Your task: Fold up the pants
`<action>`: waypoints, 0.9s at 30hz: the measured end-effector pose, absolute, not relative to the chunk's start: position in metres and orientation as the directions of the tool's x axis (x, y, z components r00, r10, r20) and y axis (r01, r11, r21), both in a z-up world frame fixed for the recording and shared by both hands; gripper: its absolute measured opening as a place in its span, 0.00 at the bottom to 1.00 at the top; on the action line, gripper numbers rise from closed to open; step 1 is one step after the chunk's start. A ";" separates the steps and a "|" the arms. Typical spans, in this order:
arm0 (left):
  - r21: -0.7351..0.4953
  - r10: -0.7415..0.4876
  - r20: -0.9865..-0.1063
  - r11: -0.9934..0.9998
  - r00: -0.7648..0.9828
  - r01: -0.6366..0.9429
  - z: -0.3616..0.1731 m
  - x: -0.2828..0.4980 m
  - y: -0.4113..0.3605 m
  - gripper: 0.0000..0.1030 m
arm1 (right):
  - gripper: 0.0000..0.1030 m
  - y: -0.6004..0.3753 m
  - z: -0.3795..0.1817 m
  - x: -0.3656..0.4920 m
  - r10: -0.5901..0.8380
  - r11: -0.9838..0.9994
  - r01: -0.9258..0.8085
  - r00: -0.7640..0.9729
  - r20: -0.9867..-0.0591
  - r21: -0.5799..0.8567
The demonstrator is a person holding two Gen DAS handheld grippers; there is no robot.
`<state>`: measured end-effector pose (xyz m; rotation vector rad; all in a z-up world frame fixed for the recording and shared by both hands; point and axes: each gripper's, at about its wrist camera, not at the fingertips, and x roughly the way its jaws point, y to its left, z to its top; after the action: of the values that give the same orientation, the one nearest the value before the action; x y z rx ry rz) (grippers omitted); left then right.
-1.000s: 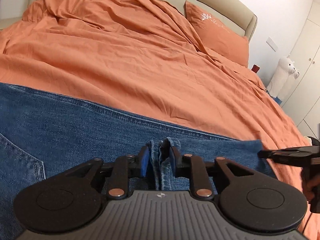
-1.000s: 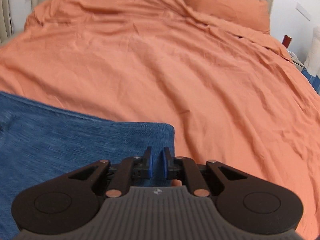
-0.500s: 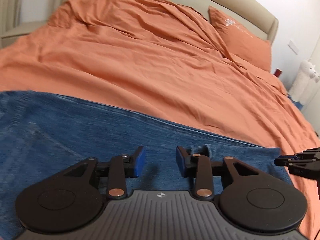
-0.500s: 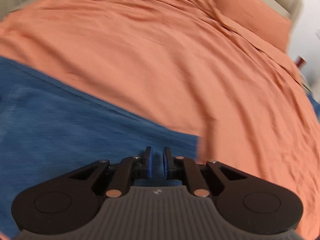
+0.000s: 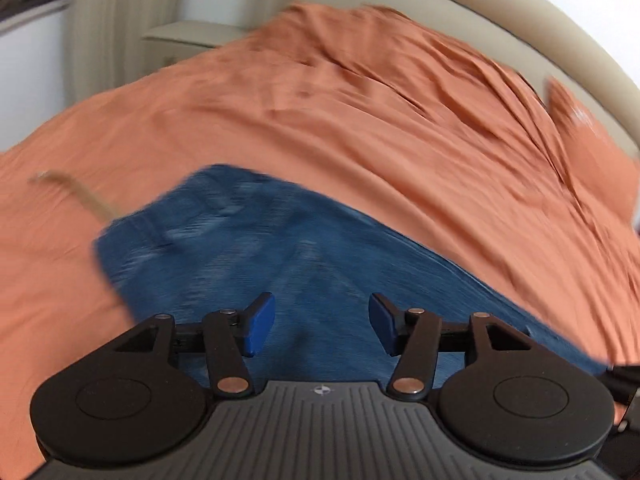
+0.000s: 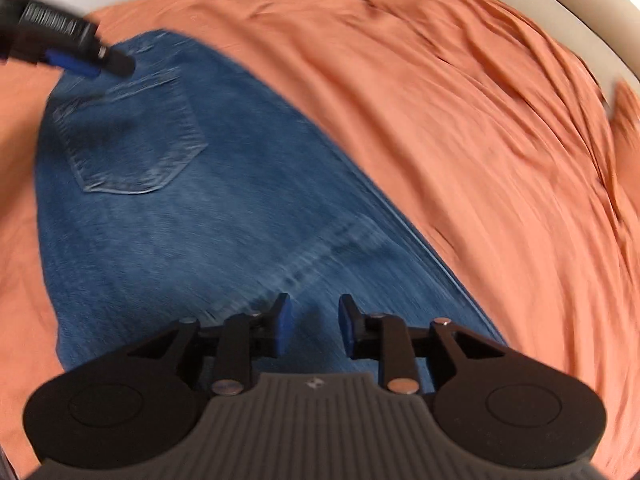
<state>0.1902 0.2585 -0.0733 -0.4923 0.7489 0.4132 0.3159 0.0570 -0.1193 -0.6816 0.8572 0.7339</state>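
Note:
Blue jeans (image 5: 288, 256) lie folded flat on the orange bed cover, back pocket (image 6: 132, 140) up, waist end far left. My left gripper (image 5: 321, 326) is open and empty, held just above the denim. My right gripper (image 6: 312, 328) is open and empty above the jeans' near end. The left gripper also shows in the right wrist view (image 6: 72, 60), over the waist end of the jeans. Both views are motion-blurred.
The orange duvet (image 5: 400, 128) covers the bed around the jeans. A beige headboard (image 5: 520, 28) curves along the far right, with an orange pillow (image 5: 592, 152) beside it. A tan strap or cord (image 5: 76, 196) lies left of the jeans.
My left gripper let go of the denim fold, opened wide and swung left toward the waist end. My right gripper opened from nearly shut and swung left over the jeans.

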 end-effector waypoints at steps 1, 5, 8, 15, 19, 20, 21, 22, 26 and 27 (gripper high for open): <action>-0.282 0.202 -0.724 0.786 0.660 -0.550 -0.076 0.182 0.268 0.64 | 0.21 0.066 -0.121 0.314 0.279 0.539 -0.804 0.450 -0.848 -0.249; -0.323 0.269 -0.702 0.704 0.659 -0.632 -0.081 0.155 0.300 0.67 | 0.21 0.100 -0.137 0.318 0.248 0.466 -0.839 0.430 -0.868 -0.282; -0.400 0.316 -0.687 0.588 0.654 -0.703 -0.087 0.136 0.324 0.80 | 0.20 0.121 -0.157 0.321 0.203 0.436 -0.859 0.386 -0.900 -0.270; -0.555 0.282 -0.715 0.327 0.640 -0.765 -0.118 0.111 0.369 0.84 | 0.17 0.145 -0.175 0.336 0.105 0.388 -0.890 0.301 -0.948 -0.240; -0.643 0.216 -0.697 0.234 0.684 -0.730 -0.138 0.105 0.383 0.84 | 0.17 0.145 -0.175 0.350 0.111 0.405 -0.894 0.255 -0.960 -0.191; -0.662 0.194 -0.689 0.222 0.698 -0.716 -0.143 0.106 0.386 0.84 | 0.17 0.145 -0.175 0.353 0.115 0.413 -0.892 0.248 -0.962 -0.181; -0.675 0.181 -0.683 0.214 0.707 -0.706 -0.147 0.107 0.388 0.84 | 0.17 0.144 -0.175 0.355 0.119 0.419 -0.891 0.245 -0.962 -0.175; -0.686 0.174 -0.676 0.208 0.716 -0.697 -0.150 0.109 0.389 0.84 | 0.17 0.143 -0.175 0.356 0.123 0.421 -0.891 0.244 -0.962 -0.173; -0.770 0.097 -0.614 0.145 0.783 -0.622 -0.166 0.112 0.396 0.84 | 0.17 0.130 -0.170 0.354 0.142 0.425 -0.889 0.251 -0.958 -0.170; -0.776 0.100 -0.611 0.118 0.785 -0.619 -0.170 0.109 0.397 0.84 | 0.17 0.128 -0.170 0.355 0.149 0.431 -0.887 0.249 -0.957 -0.164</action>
<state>0.1093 0.3968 -0.1696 -1.3606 0.4674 0.5550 0.3550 0.1276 -0.1696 -0.8495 1.0847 0.8349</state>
